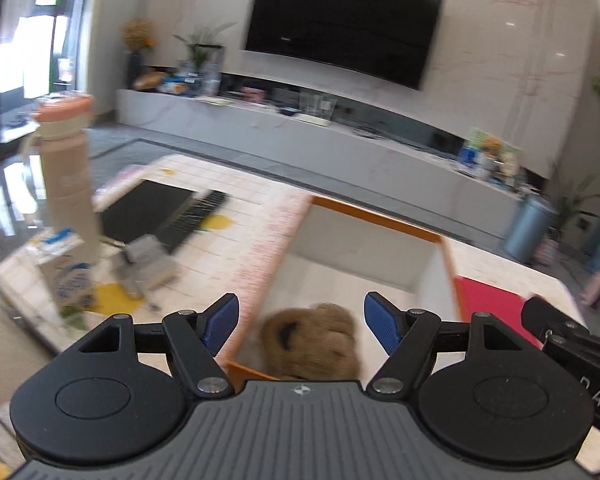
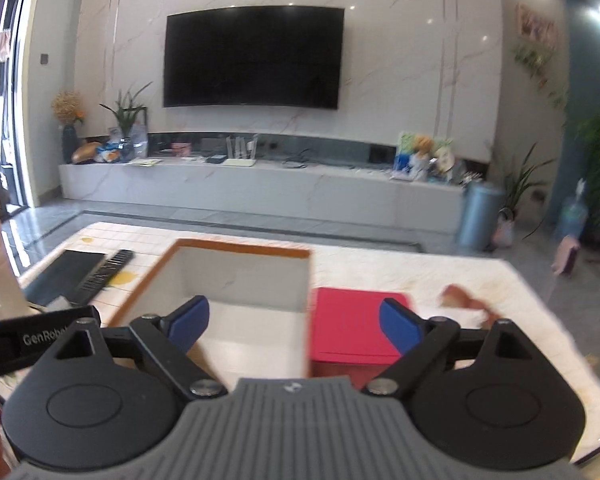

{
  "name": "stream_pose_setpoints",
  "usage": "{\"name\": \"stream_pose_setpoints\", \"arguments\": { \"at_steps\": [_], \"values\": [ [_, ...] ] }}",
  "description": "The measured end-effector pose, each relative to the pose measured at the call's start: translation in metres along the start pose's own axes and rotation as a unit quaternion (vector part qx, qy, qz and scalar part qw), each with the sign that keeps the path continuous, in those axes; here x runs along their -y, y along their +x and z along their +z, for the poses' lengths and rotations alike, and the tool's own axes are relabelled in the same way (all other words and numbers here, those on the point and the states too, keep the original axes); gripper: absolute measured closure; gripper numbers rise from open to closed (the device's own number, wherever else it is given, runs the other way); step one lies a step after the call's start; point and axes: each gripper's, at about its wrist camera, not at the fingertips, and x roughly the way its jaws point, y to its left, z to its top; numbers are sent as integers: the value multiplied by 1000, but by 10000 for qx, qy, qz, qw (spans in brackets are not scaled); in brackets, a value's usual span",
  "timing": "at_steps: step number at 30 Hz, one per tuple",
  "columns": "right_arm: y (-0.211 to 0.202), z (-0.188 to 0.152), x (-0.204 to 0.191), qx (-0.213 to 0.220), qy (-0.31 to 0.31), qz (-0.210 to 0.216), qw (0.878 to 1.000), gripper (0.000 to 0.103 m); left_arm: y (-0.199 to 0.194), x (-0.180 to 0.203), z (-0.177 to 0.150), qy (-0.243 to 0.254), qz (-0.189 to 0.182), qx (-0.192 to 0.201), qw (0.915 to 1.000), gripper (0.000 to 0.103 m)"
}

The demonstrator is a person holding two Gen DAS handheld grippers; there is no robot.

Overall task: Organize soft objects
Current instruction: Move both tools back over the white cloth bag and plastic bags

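Left claw (image 1: 300, 324): jaws wide, nothing gripped.
Right claw (image 2: 296, 325): jaws wide, empty.
Brown furry plush toy (image 1: 312, 344): inside orange-rimmed white box (image 1: 374, 216), directly below and between left pads.
Nearer hand: left, by my reading.

a brown plush toy (image 1: 312, 340) of shaggy fur, with a dark ear-like patch on its left side, is seen lying inside an open box (image 1: 364, 220), at the near end of the white floor. the box is white inside and edged in orange, and is set on the table. the toy's lower part is hidden, and its shape is blurred.
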Motion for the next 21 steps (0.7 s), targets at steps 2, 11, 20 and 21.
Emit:
{"name": "stream_pose_setpoints", "arguments": {
  "at_steps": [2,11,20,21],
  "values": [
    [-8,0,15,67,-21,-175,9998,11,-1,10,-4,92,-262,-86,9996,19],
    [-21,-17,88,-28,199,-911,9956,8,-14,71,-24,860,-687,55,9939,17],
    [-4,-54,157,-435,594,-1347,9882,8,-7,125,-52,1872,-682,130,9799,15],
    [-1,-59,165,-479,741,-1321,9873,8,-5,133,-59,2023,-626,168,9772,15]
  ]
}}
